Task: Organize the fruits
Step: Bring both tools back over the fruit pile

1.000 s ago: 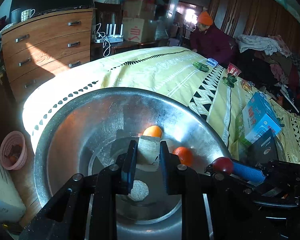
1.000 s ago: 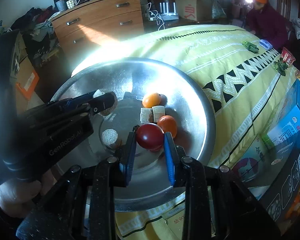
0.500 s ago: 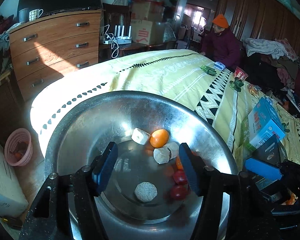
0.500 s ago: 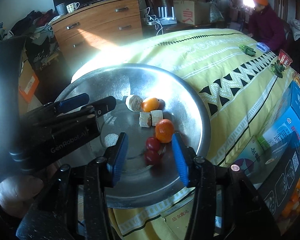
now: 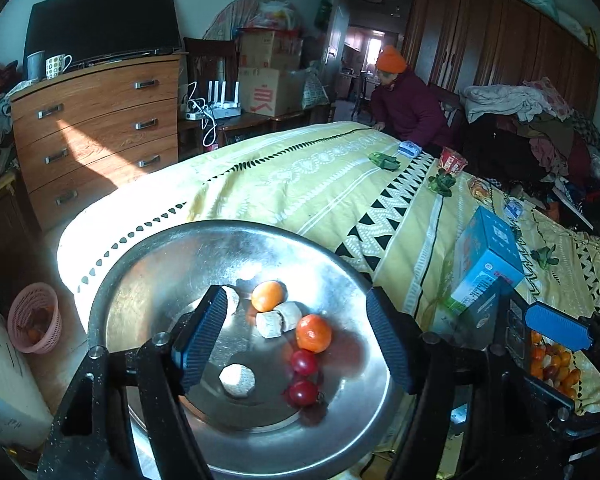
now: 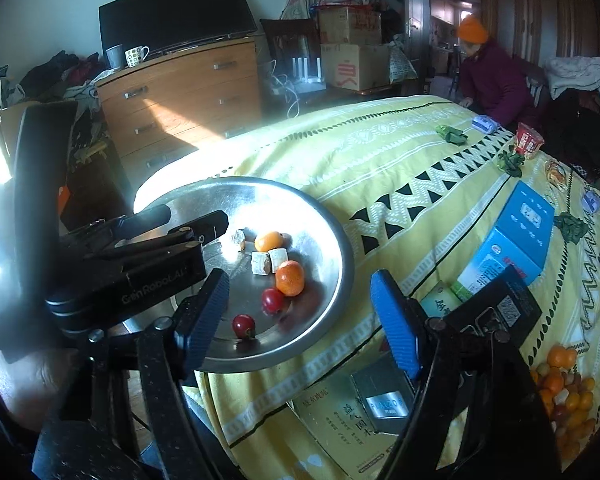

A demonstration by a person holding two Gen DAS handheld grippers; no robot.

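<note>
A wide steel bowl (image 5: 140,248) (image 6: 332,236) rests on the corner of the yellow bedspread. In it lie two oranges (image 5: 314,332) (image 6: 289,277), two cherry tomatoes (image 5: 303,392) (image 6: 244,325) and several pale cut chunks (image 5: 237,380) (image 6: 261,263). My left gripper (image 5: 296,296) hovers above the bowl, its jaws opening with nothing pressed between the pads. My right gripper (image 6: 300,276) hangs over the bowl's near rim, jaws also opening and holding nothing. A heap of small oranges and tomatoes (image 6: 564,392) lies at the lower right on the bed.
A blue carton (image 6: 516,236), a black box (image 6: 496,308) and a booklet with a tin (image 6: 380,404) lie right of the bowl. A person in an orange hat (image 6: 492,76) sits at the bed's far side. A wooden dresser (image 6: 180,100) and a pink basket (image 5: 34,316) stand at left.
Both grippers opened and drew back and up from the bowl. The left let go of a pale chunk and the right let go of a cherry tomato; both now lie in the bowl.
</note>
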